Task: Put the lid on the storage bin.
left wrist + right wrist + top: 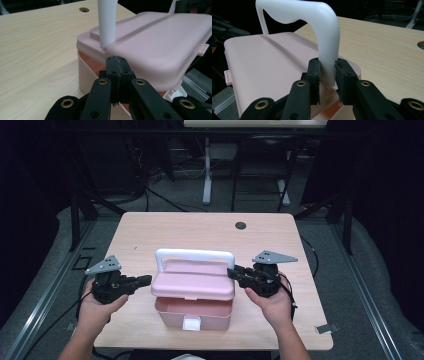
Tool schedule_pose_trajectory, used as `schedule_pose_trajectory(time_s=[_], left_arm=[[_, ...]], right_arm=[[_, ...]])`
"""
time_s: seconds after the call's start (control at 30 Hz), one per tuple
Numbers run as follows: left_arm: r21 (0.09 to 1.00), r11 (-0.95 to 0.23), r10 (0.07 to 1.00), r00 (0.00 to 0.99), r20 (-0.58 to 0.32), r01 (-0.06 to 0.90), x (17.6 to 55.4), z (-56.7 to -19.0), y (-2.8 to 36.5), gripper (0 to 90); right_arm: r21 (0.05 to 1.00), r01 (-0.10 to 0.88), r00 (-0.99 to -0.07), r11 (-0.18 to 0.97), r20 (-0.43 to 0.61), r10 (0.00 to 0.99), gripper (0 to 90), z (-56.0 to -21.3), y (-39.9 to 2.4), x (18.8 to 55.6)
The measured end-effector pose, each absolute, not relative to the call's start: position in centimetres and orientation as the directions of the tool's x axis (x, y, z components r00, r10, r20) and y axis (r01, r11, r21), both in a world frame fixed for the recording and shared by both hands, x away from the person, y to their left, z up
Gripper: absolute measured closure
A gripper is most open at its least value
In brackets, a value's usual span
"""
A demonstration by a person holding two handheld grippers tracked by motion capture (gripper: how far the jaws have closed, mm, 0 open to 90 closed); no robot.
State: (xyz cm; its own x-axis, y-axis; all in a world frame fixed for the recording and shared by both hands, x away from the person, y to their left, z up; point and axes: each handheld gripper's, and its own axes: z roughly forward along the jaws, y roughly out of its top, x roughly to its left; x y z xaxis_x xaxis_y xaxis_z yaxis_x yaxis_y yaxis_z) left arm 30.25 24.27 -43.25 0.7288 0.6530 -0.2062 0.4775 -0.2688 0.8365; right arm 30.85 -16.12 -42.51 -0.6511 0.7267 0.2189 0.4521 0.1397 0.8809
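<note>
Pink box [193, 292] is seen in the high view on the tabletop [150, 230], near the person's edge, lid raised slightly askew over the base, white handle [195, 254] upright. Left gripper [145, 280] is placed just beside the box's left end; right gripper [233, 272] is at the box's right end, by the handle foot.

Left gripper view: fingers [113, 67] are fully closed, pad against pad, nothing between them; tips are parked at the lid [160, 42] edge, just below the handle post [107, 22]. Contact cannot be confirmed. Likely positioned to nudge or steady the lid.

Right gripper view: fingers [314, 72] are clamped on the handle leg [327, 62] near its foot, probably so the box is held still, or the lid controlled.
</note>
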Motion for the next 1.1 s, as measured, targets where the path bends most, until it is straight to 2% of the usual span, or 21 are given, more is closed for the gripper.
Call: schedule_pose_trajectory(time_s=[0.47, 1.1], left_arm=[[0.815, -0.289, 0.631, 0.74, -0.233, 0.503, 29.6, -44.5, 24.2, 89.6], [0.81, -0.337, 0.571, 0.788, -0.229, 0.48, 29.4, -45.0, 21.6, 89.6]], right_arm=[[0.885, 0.45, -0.648, 0.122, 0.229, 0.726, 74.1, -42.3, -16.2, 31.1], [0.886, 0.448, -0.646, 0.121, 0.228, 0.728, 73.9, -42.5, -16.2, 31.5]])
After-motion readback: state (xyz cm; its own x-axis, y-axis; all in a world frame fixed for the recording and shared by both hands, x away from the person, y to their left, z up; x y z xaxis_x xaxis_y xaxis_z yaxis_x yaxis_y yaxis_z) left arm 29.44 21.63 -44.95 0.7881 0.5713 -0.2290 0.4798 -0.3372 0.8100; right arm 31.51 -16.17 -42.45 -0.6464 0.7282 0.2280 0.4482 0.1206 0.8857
